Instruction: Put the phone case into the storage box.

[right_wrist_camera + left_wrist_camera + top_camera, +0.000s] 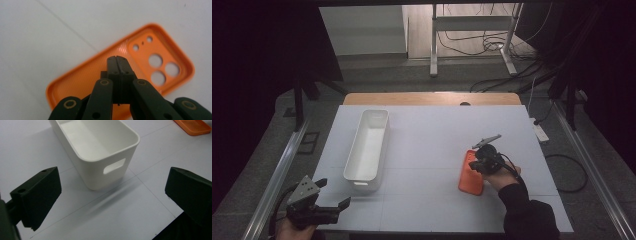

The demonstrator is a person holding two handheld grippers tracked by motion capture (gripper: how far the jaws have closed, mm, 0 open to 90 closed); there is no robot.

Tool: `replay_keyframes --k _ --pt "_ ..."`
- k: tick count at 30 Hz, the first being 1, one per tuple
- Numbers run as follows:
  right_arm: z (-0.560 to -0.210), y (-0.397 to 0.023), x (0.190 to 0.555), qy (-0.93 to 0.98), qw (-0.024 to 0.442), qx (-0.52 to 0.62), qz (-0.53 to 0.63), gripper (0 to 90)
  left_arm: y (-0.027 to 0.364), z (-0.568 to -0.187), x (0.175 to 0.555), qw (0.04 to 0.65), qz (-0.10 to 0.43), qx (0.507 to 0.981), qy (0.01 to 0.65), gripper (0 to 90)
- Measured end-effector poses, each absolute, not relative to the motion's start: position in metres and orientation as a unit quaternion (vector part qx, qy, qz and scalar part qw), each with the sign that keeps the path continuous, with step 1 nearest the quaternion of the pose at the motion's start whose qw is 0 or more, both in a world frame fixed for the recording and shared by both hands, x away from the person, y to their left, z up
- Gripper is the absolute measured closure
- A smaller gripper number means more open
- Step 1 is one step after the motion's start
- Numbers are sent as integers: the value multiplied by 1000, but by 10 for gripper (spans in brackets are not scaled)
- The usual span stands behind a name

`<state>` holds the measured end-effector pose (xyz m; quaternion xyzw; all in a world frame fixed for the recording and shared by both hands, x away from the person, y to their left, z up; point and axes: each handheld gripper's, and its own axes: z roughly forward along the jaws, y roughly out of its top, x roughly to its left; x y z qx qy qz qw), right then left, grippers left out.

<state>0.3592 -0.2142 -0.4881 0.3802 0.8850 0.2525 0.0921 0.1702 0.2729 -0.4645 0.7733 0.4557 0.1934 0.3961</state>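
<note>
Orange phone case [470,173] lies flat on the white table [432,145], right of centre and toward the near edge, hollow side up. In the right gripper view the case [140,62] shows its raised rim all round and a cluster of round camera cut-outs at one end: three larger holes and two smaller ones.

Right gripper [486,156] sits over the case's far end, held in a hand in a dark sleeve that comes in from the bottom right. Its jaws are pressed together, with no gap visible between them. From its own camera the right gripper [117,58] has its closed tip above the inner face of the case, near the middle and just short of the cut-outs. Whether the tip touches the case cannot be told. Nothing is clamped between the jaws.

Left gripper [333,191] is at the near left corner of the table, well apart from the case. Its jaws stand wide apart and hold nothing. In its own view the left gripper [112,192] looks toward the near end of a white bin [100,152] with a handle slot in its end wall.

White bin [367,144], long and narrow, stands left of centre and is empty.
</note>
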Motion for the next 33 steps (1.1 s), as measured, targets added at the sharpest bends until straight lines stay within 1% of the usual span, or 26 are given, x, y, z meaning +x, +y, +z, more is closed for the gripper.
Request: replay_keyframes --k 5,15,20,25,33 --pt "-488 -225 347 884 73 387 253 893 273 -464 171 396 193 774 456 14" --pt "-495 -228 328 892 61 382 233 893 272 -464 171 395 192 775 455 14" --pt "-497 -229 326 896 62 379 220 893 273 -464 171 396 192 773 456 13" --pt "-497 -235 328 895 76 386 210 893 272 -464 171 396 192 774 456 13" --pt "-496 -253 337 882 84 413 210 893 272 -464 171 395 192 773 457 13"
